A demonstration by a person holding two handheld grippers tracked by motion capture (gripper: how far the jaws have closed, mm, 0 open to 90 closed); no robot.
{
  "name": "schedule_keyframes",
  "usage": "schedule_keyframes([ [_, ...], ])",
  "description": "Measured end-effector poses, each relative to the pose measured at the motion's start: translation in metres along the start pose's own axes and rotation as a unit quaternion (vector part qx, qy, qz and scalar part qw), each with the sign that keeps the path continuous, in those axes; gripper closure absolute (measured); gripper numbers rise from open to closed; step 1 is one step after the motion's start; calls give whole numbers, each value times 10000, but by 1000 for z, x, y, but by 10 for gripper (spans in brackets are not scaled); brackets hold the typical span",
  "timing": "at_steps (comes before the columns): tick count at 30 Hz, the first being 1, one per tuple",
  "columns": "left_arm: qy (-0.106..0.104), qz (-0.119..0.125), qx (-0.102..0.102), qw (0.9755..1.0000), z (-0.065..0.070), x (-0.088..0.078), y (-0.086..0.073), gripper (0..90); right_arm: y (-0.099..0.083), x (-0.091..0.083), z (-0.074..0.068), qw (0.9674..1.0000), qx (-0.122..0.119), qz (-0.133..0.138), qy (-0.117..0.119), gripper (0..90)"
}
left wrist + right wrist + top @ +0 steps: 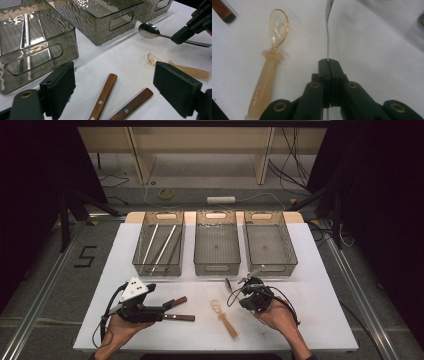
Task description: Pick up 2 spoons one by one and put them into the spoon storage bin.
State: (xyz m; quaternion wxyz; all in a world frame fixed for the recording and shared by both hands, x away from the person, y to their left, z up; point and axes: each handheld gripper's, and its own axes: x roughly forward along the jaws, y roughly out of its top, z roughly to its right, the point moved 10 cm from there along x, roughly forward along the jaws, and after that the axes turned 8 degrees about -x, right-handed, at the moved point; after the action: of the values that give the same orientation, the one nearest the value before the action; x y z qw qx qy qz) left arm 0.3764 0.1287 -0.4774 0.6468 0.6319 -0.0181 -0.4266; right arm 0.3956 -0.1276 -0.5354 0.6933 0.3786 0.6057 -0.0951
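My right gripper (328, 61) has its jaws pressed together on the handle of the shiny metal spoon (149, 31), near the white worktop's (310, 285) middle, before the clear bins. My left gripper (125, 87) is spread over two wooden-handled knives (103, 96) by the front edge.

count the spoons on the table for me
2. A shiny metal spoon is clamped by its handle in the right gripper, near the middle bin. A translucent amber plastic spoon lies on the white table between the hands.
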Motion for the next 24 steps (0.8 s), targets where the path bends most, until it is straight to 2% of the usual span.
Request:
schedule_keyframes([
  [8, -12, 4, -41, 10000, -1, 0, 0, 170, 17, -14, 2, 9998, -98, 173, 30, 900],
  [24, -12, 13, -81, 10000, -2, 1, 0, 169, 71, -31, 12, 9988, -234, 420, -34, 900],
])
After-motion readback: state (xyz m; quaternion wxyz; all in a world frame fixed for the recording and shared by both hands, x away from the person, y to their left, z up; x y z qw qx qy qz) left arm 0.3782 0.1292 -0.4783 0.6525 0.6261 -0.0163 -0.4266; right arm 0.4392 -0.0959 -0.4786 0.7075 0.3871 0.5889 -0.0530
